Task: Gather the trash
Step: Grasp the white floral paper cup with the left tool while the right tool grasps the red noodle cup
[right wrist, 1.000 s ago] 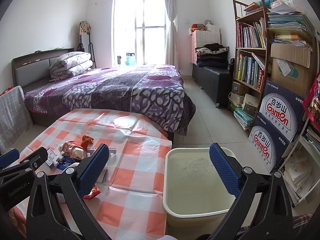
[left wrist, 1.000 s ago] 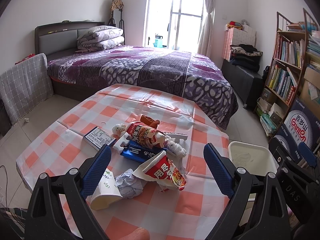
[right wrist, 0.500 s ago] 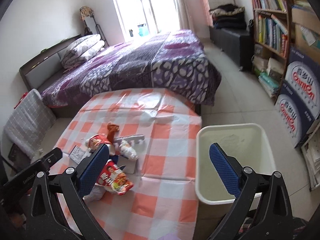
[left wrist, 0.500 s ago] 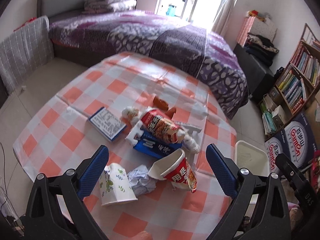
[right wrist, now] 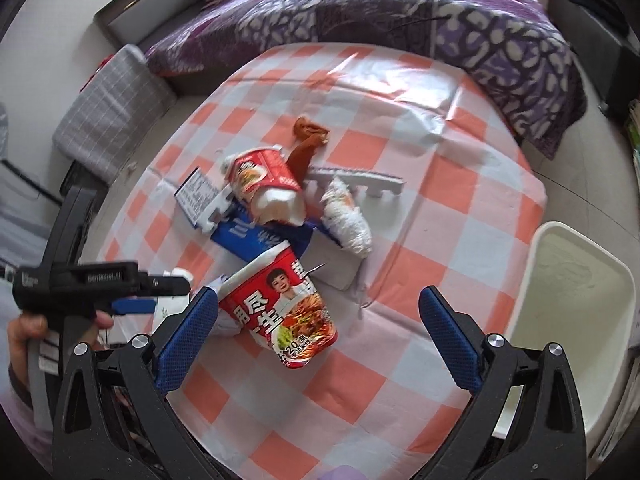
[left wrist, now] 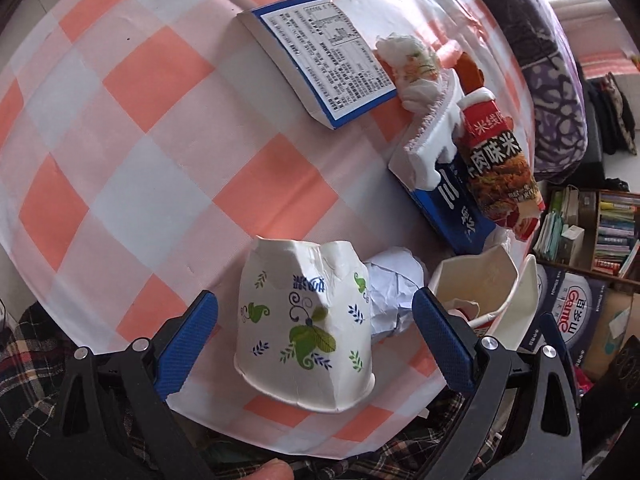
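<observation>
Trash lay heaped near the middle and near edge of the checked desk (right wrist: 460,184): paper cup (left wrist: 306,330) on its side at the near edge, crumpled paper (left wrist: 390,280) just behind it, red noodle cup (right wrist: 282,300) tipped beside that, then a blue box (left wrist: 460,208), a red carton (left wrist: 498,164), a leaflet (left wrist: 320,56), tissue wads and a strip of white foam. Bin (right wrist: 568,308) stood off the desk's right edge, apparently empty.

Risks, judged from this layout:
- Paper cup was already dented and overhung the desk edge. A hard squeeze would probably collapse it; a glancing touch could roll it off onto the floor.
- Crumpled paper touched the cup's far side. Closing there might catch both, or knock the paper loose.
- Noodle cup lay open-mouthed; any dregs could spill on lifting. Contents could not be made out.
- Both tools worked the same corner of the pile, so they could collide.

Left tool (left wrist: 316,336): jaws wide apart, bracketing the paper cup with a clear gap on each side; nothing held. Whether a pad brushed the cup was unclear under the fisheye distortion.

Right tool (right wrist: 320,330): jaws wide apart, empty. Noodle cup sat between them, close to the left finger, contact not certain. A hand (right wrist: 24,340) gripped the left tool's handle at the frame's left.
</observation>
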Motion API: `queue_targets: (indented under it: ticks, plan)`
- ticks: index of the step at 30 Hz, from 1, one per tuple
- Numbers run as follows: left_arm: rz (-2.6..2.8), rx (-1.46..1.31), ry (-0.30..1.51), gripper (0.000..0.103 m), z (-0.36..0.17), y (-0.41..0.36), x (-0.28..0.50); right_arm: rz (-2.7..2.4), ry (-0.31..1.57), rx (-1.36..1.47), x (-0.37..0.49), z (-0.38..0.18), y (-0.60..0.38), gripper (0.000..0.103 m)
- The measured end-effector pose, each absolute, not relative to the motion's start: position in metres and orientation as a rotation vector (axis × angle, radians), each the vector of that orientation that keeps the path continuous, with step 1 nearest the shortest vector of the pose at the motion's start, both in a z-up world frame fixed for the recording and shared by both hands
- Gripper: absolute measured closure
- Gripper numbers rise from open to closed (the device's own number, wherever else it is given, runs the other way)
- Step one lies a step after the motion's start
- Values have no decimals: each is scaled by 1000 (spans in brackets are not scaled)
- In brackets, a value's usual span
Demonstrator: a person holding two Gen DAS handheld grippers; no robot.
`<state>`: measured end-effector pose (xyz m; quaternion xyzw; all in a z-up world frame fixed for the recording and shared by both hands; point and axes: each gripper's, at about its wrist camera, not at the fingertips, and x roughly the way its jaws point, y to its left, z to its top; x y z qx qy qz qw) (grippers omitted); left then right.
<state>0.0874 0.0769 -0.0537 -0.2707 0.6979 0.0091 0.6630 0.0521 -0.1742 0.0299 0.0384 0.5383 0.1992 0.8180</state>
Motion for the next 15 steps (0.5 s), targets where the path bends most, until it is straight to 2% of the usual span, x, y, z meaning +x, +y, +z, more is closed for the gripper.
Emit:
queue_targets:
  ticks: [6, 10, 11, 13, 15]
  plan:
    - [12, -685, 1624, 14, -66, 93, 63, 541, 1180, -187, 38, 0, -137, 7]
    - [-18, -702, 1618, 25, -62, 100, 52, 554, 1185, -256, 37, -7, -121, 7]
    - [-21, -693, 1613, 26, -59, 101, 49, 560, 1184, -265, 38, -8, -117, 10]
    - [-28, -689, 1605, 27, -55, 105, 46, 570, 1197, -278, 39, -12, -112, 22]
    - [-38, -696, 1592, 28, -48, 110, 39, 571, 1230, -272, 43, -18, -108, 47]
